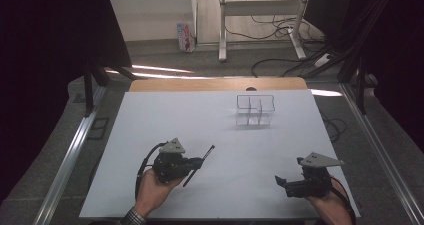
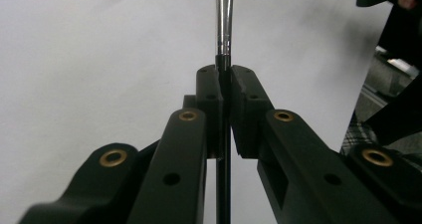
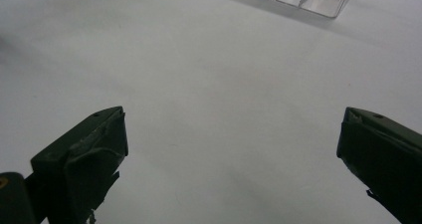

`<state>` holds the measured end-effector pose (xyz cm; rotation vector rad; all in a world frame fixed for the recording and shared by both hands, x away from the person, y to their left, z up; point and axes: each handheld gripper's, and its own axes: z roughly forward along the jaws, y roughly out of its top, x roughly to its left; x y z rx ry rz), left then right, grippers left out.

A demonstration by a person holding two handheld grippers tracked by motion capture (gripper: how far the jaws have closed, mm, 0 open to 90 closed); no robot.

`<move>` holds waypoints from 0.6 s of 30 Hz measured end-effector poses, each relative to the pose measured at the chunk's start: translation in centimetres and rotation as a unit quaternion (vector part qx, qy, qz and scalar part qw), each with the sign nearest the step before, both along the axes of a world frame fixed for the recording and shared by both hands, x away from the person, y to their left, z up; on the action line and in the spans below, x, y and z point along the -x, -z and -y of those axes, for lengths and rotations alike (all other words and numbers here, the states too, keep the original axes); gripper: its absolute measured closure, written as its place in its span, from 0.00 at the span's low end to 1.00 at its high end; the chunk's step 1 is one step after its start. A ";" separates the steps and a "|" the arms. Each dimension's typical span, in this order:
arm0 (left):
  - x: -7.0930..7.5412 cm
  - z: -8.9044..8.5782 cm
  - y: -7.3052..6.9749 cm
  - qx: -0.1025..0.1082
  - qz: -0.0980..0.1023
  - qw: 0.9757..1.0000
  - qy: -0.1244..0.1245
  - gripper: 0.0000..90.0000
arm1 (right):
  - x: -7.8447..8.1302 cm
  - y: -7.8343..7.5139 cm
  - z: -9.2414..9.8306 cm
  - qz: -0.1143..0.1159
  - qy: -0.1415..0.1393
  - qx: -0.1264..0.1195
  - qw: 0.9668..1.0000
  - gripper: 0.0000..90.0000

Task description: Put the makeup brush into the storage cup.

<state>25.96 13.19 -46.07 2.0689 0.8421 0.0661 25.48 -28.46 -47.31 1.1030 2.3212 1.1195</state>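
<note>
I used the clear divided box (image 1: 255, 110) at the far middle of the bench (image 1: 165, 120) as my landmark. Well short of it and to its left, my left gripper (image 1: 199, 161) had its jaws closed on a thin utensil (image 1: 200, 164): a black handle running between the jaws and a shiny metal neck (image 2: 224, 20) beyond them. It hung off the bench, tip slanting toward the box. I judged it light and stiff, its polished neck slippery, so the matte handle near the neck was the place to hold it, as it was. Short of the box and to its right, my right gripper (image 1: 281, 181) rested with jaws wide apart and nothing between them. I could read no brand or writing on the utensil or box.
</note>
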 end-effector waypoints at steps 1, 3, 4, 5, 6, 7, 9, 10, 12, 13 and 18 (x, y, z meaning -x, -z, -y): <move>0.0 0.0 0.0 0.000 0.000 1.000 0.000 0.93 | 0.0 0.0 0.0 0.000 0.000 0.000 1.000 0.00; 0.3 -0.4 -0.1 0.013 0.005 1.000 -0.003 0.93 | 0.0 -0.2 0.0 0.004 0.000 -0.005 1.000 0.00; 0.5 -0.5 -0.1 0.023 0.008 1.000 -0.003 0.93 | 0.0 -0.2 0.0 0.005 0.000 -0.007 1.000 0.00; 0.6 -0.6 -0.1 0.032 0.009 0.999 0.000 0.93 | 0.0 -0.2 0.0 0.004 0.000 -0.009 1.000 0.00; 0.6 -0.6 -0.1 0.032 0.009 0.999 0.000 0.93 | 0.0 -0.2 0.0 0.003 -0.002 -0.012 1.000 0.00; 0.7 -0.7 -0.1 0.039 0.013 0.999 0.001 0.93 | 0.0 -0.2 0.0 0.003 -0.002 -0.012 1.000 0.00; 0.9 -0.9 -0.1 0.056 0.014 0.998 0.005 0.93 | 0.1 -0.3 -0.1 0.002 -0.011 -0.015 1.000 0.00; 1.2 -1.0 0.0 0.062 0.020 0.998 0.008 0.93 | 0.1 -0.3 -0.3 0.006 -0.019 -0.017 1.000 0.00; 1.5 -1.0 0.0 0.062 0.029 0.998 0.007 0.93 | 0.2 -0.5 -0.5 0.008 -0.023 -0.025 0.999 0.00; 1.6 -1.0 0.0 0.064 0.031 0.997 0.007 0.93 | 0.2 -0.6 -0.5 0.010 -0.025 -0.028 0.999 0.00; 2.2 -1.1 0.1 0.073 0.045 0.996 0.003 0.93 | 0.2 -1.0 -0.8 0.018 -0.026 -0.046 0.998 0.00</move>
